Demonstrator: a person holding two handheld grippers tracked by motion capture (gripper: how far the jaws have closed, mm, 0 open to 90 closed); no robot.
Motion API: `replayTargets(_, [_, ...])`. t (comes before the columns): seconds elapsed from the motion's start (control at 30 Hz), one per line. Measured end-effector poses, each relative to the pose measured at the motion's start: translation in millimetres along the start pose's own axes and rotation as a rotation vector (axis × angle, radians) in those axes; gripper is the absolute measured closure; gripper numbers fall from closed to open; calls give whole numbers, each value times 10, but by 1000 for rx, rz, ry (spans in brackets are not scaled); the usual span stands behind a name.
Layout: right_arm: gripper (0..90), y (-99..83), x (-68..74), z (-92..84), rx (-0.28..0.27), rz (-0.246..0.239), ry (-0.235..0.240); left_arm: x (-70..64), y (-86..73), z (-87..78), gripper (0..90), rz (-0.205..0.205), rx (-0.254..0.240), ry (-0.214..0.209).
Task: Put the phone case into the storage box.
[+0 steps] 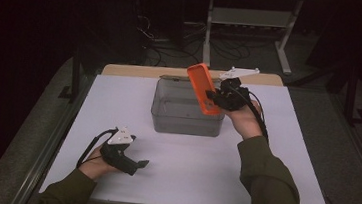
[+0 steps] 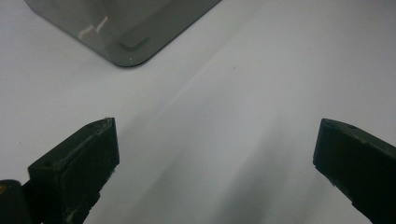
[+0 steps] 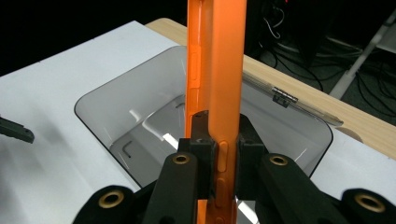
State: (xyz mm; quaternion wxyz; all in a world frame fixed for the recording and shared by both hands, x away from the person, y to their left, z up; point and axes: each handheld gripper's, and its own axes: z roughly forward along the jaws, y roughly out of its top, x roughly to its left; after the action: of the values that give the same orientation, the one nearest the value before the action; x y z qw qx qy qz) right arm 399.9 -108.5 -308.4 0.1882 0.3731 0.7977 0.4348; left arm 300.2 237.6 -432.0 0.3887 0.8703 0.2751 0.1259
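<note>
An orange phone case (image 1: 203, 87) hangs tilted over the right part of a clear grey plastic bin (image 1: 167, 116) at the table's middle. My right gripper (image 1: 214, 96) is shut on the case's lower end. In the right gripper view the orange phone case (image 3: 217, 70) stands edge-on between the black pads (image 3: 201, 140), above the open bin (image 3: 140, 116). My left gripper (image 1: 139, 164) rests near the table's front left, jaws open and empty. In the left gripper view its jaws stand wide apart over bare white tabletop, with a corner of the bin (image 2: 126, 42) ahead.
The white table top (image 1: 187, 168) has a wooden strip (image 1: 132, 70) along its far edge. Behind the table stand a metal rack (image 1: 250, 18) and cables on the dark floor. A clear lid (image 3: 289, 100) with a hinge lies behind the bin.
</note>
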Motion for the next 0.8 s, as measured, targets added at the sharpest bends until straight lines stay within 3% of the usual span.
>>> replayTargets(0.8, [802, 204, -57, 337, 256, 31, -57, -4, -4, 1, 0, 3, 5, -4])
